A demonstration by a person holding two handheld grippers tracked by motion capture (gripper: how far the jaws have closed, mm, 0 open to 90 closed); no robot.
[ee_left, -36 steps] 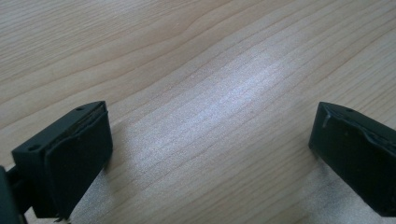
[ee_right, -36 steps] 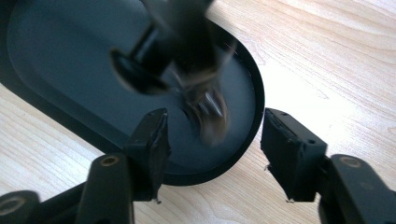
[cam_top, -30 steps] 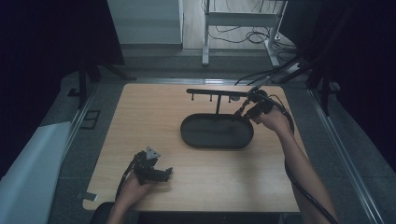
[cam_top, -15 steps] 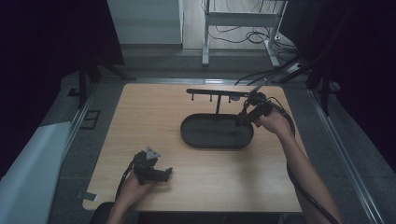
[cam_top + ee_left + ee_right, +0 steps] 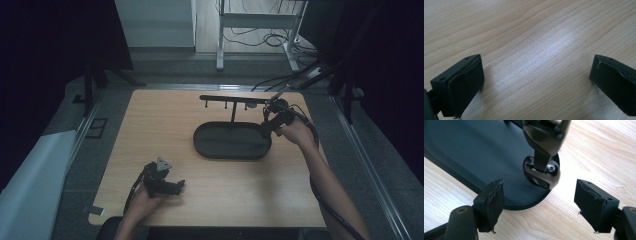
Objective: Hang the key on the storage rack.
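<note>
Right hand-held gripper [image 5: 540,192]: jaws apart, and they have just been opening. Nothing is pressed between the pads. A shiny metal clip [image 5: 543,173] hangs just ahead of them, in line with the gap but clear of both pads, over the near end of the dark oval tray [image 5: 474,150]. I cannot see what it hangs from in the right gripper view. The high view puts this hand at the right end of the black hanger bar [image 5: 232,99] that stands over the tray.

My reading: the clip has been let go and is hanging by itself, so the hanging step looks done or nearly so. What I would check next is that it stays put as the jaws back away, since the right pad sits near it.

Left hand-held gripper [image 5: 539,67]: jaws wide apart, empty, low over the bare wooden surface [image 5: 165,125] at the near left, well apart from the tray.
</note>
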